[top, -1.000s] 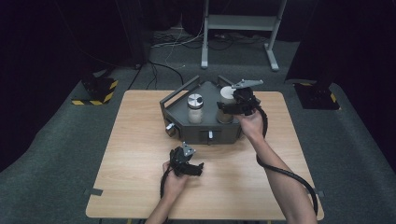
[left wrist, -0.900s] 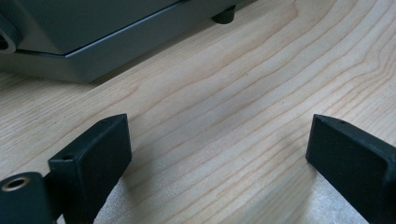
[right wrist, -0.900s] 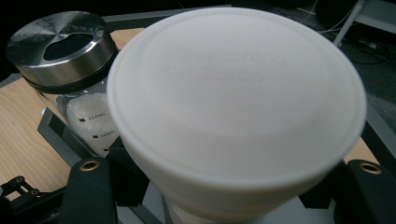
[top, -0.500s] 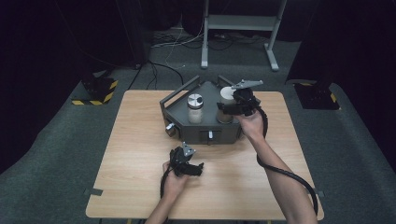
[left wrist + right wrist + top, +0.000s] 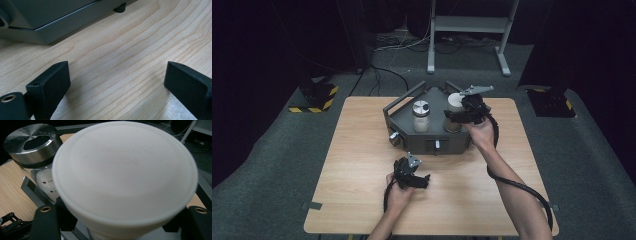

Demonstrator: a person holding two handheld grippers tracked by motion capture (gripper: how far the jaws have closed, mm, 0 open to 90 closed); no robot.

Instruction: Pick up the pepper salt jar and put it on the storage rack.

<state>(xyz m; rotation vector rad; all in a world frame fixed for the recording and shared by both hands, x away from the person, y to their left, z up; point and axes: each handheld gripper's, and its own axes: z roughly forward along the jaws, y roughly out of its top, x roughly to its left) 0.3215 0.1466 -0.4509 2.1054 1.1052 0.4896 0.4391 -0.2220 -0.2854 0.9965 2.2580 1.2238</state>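
Observation:
A grey angular tray [image 5: 432, 145] stands at the back of the wooden table. It holds a glass jar with a metal lid [image 5: 421, 116] [image 5: 32, 142] and, to its right, a bottle with a white lid [image 5: 455, 102] [image 5: 125, 170]. My right gripper [image 5: 453, 118] [image 5: 122, 220] reaches in from the right. Its jaws sit on either side of the bottle below the lid and have just been opening, so they stand slightly apart from it. My left gripper [image 5: 414, 170] [image 5: 117, 72] rests on the table in front of the tray, open, with bare wood between its jaws.
The tray has raised rails at its back and knobs [image 5: 394, 138] on its front wall. The table [image 5: 357, 165] stands on grey carpet. Behind it are a metal stand [image 5: 467, 30] and yellow-black striped bases [image 5: 314, 97] on the floor.

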